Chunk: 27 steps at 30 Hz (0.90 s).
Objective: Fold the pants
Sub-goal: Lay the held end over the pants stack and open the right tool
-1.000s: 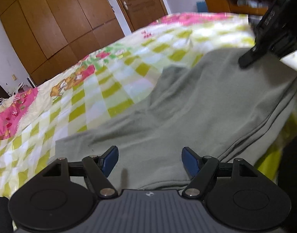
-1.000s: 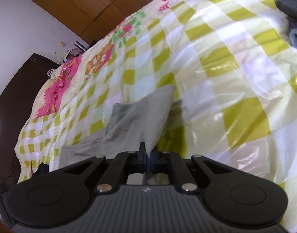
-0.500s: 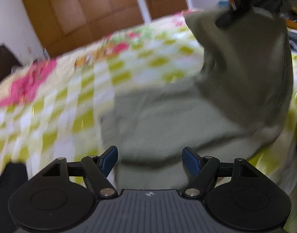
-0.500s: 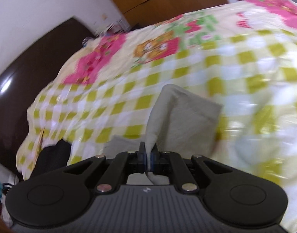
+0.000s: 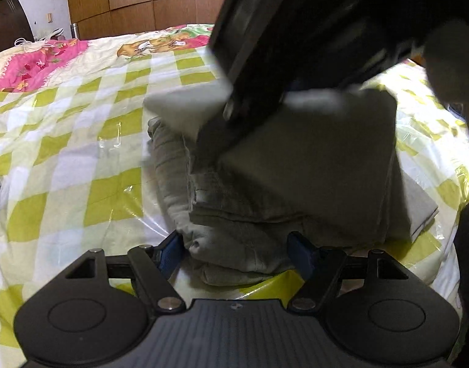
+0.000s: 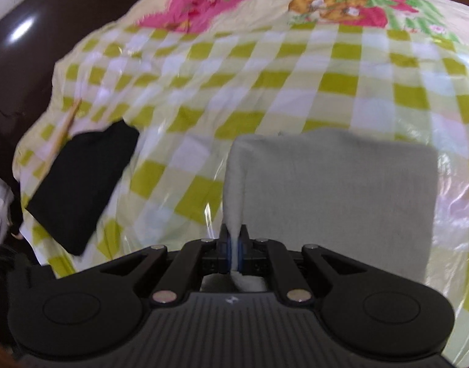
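Observation:
Grey-green pants [image 5: 265, 196] lie on the checked bedspread [image 5: 81, 141], partly doubled over. My left gripper [image 5: 236, 253] is open, its blue pads on either side of the near bunched edge of the pants. The right gripper's dark body looms across the top of the left wrist view, carrying a pale fold of the fabric [image 5: 188, 107] over the lower layers. In the right wrist view my right gripper [image 6: 234, 245] is shut on an edge of the pants [image 6: 341, 184], which spread out ahead and to the right.
A folded black garment [image 6: 81, 184] lies near the bed's left edge. Pink and cartoon-print bedding [image 6: 332, 3] covers the far side. Wooden wardrobe doors [image 5: 148, 0] stand behind the bed. A dark headboard [image 6: 35, 30] borders the left.
The right gripper has swung its held edge of the pants over and toward the left gripper, laying the fabric across the lower layers. The left gripper stays open at the near edge.

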Available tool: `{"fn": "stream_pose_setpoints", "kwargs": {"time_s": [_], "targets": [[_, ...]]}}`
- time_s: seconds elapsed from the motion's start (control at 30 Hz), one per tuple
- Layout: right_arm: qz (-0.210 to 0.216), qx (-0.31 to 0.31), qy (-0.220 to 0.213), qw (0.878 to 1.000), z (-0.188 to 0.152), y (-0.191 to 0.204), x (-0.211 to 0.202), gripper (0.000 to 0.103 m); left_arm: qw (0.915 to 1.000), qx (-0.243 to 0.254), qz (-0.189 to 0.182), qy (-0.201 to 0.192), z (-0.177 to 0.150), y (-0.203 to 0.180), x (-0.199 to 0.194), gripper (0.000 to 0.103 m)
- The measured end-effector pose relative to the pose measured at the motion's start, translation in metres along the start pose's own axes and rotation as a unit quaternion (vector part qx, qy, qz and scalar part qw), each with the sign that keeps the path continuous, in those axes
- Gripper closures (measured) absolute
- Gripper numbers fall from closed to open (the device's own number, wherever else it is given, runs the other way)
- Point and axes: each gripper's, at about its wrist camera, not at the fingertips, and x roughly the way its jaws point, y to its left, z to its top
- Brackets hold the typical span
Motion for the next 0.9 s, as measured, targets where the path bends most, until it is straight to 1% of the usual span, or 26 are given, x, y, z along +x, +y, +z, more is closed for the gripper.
{"fn": "stream_pose_setpoints", "kwargs": {"time_s": [0.1,0.2,0.3,0.37,0.43,0.53,0.57,0.63,0.67,0.7,0.8,0.9], "targets": [[-0.008,0.016,-0.004,1.000,-0.001,-0.001,0.006,0.098,1.0000,-0.003,-0.005,-0.005,-0.002,0.001,-0.001,0.021],[-0.007,0.055,-0.033,0.998,0.005,-0.009,-0.002,0.099,0.9999,-0.006,-0.009,-0.008,-0.001,0.003,0.000,0.021],[-0.013,0.087,-0.070,0.994,0.011,-0.015,-0.014,0.099,0.9998,-0.009,-0.011,-0.011,-0.002,0.004,-0.001,0.021],[-0.011,0.103,-0.082,0.991,0.015,-0.017,-0.018,0.099,0.9998,-0.009,-0.011,-0.013,-0.003,0.003,-0.003,0.021],[-0.011,0.109,-0.075,0.991,0.016,-0.015,-0.013,0.098,0.9997,-0.011,-0.012,-0.017,-0.004,0.004,-0.004,0.021],[-0.011,0.103,-0.057,0.993,0.020,-0.007,0.009,0.098,0.9995,-0.019,-0.012,-0.022,-0.005,0.008,-0.007,0.021],[-0.014,0.098,-0.049,0.994,0.022,-0.003,0.016,0.095,0.9994,-0.022,-0.010,-0.023,-0.006,0.009,-0.010,0.021],[0.001,0.107,-0.029,0.994,0.022,0.001,0.024,0.088,0.9992,-0.028,-0.007,-0.026,-0.011,0.009,-0.016,0.020],[0.017,0.108,-0.021,0.994,0.021,0.002,0.024,0.086,0.9990,-0.033,-0.007,-0.029,-0.015,0.010,-0.021,0.019],[0.029,0.108,-0.016,0.994,0.020,0.002,0.022,0.086,0.9987,-0.040,-0.007,-0.031,-0.018,0.012,-0.024,0.019],[0.042,0.103,-0.021,0.994,0.013,-0.002,0.007,0.086,0.9978,-0.057,-0.005,-0.035,-0.025,0.019,-0.038,0.019],[0.036,0.102,-0.041,0.993,0.010,-0.014,-0.011,0.086,0.9971,-0.064,0.006,-0.041,-0.032,0.026,-0.056,0.019]]}}
